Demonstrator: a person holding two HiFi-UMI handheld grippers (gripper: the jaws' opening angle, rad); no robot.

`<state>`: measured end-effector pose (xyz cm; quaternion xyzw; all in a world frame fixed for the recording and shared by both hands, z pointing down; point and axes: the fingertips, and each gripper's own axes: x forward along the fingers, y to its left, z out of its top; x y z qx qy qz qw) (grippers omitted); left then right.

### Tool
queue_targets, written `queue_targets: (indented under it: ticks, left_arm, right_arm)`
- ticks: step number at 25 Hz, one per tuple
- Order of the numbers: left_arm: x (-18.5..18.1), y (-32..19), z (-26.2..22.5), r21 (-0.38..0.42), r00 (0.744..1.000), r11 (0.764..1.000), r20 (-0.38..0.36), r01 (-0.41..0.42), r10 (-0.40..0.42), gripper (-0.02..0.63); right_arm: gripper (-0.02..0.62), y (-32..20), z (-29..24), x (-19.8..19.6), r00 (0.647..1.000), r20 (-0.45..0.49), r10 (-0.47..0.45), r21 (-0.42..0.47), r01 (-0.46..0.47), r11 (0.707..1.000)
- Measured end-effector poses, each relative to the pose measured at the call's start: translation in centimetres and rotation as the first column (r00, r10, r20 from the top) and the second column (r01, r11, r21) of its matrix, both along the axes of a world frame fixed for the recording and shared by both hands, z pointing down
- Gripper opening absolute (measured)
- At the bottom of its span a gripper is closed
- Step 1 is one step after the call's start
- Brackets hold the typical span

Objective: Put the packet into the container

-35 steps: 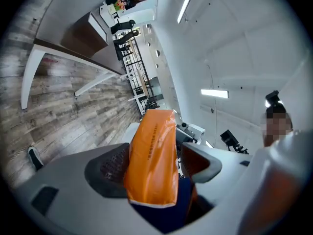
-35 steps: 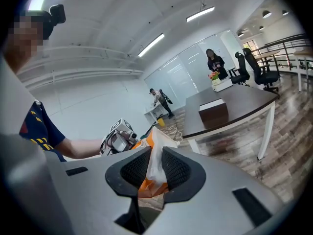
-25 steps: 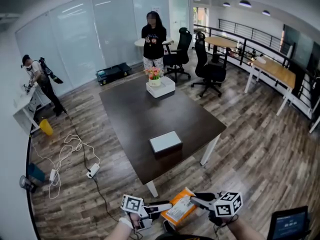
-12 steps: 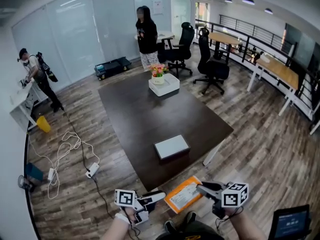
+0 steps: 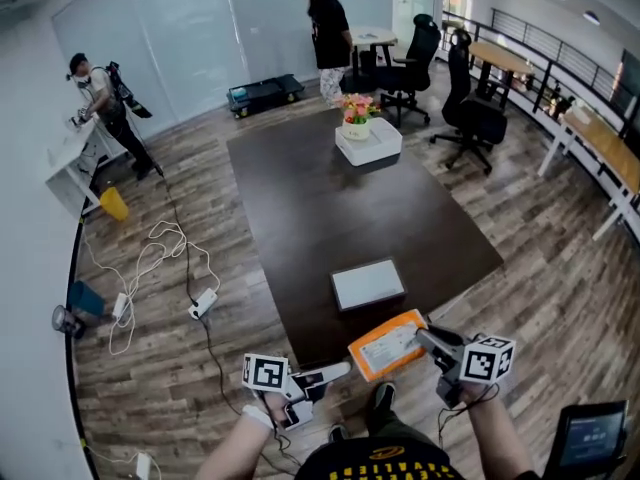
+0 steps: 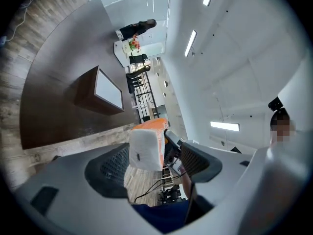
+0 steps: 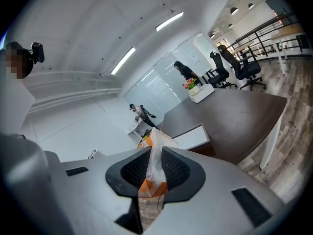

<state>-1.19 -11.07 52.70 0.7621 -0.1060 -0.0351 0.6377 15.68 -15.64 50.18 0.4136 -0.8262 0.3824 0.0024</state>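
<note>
The packet looked light and floppy. Fingers of the right gripper pinched its thin edge, a good spot. The left gripper had fingers spread.

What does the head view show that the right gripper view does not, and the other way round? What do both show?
Only the head view: the left gripper, close to the orange packet, and the cables on the wooden floor.
Only the right gripper view: a close look at the right gripper, its jaws closed on the packet's clear edge, and the ceiling lights.
Both: the packet, the dark table and the white-topped container standing on it.
</note>
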Motion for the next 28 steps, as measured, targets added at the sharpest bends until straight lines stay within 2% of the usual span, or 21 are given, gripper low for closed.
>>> queue_targets:
  ticks: [4,7,11,17,23,28]
  left_arm:
    - [2.7,-2.8,-0.2,-0.029,0.999,0.999,0.014,0.041,-0.040,0.324]
    - [4.1,-5.7,-0.2,0.096,0.996,0.995,0.078,0.040,-0.048,0.324]
    - [5.7,-8.7,0.2,0.127,0.983,0.987,0.143,0.094,-0.112,0.324]
    - [6.2,-11.9,1.0,0.121,0.952,0.971,0.205,0.204,-0.226,0.324]
    - [6.3,-13.9,2.7,0.136,0.915,0.968,0.323,0.209,-0.243,0.324]
    - [5.1,-16.8,3.8,0.138,0.885,0.961,0.375,0.240,-0.275,0.324]
  right_arm:
    - [0.075,-4.2,0.8,1.7,1.000,0.017,-0.011,-0.015,0.011,1.000]
    - [0.075,-7.0,1.1,2.3,0.999,0.027,-0.030,-0.020,0.031,0.999]
    - [0.075,-9.9,1.5,3.0,0.998,0.038,-0.043,-0.033,0.044,0.998]
    - [0.077,-13.1,2.4,3.3,0.997,0.069,-0.044,-0.042,0.047,0.998]
    - [0.077,-15.1,3.4,2.9,0.992,0.121,-0.026,-0.087,0.037,0.996]
    - [0.077,-17.2,4.7,2.4,0.987,0.161,0.017,-0.140,0.006,0.990]
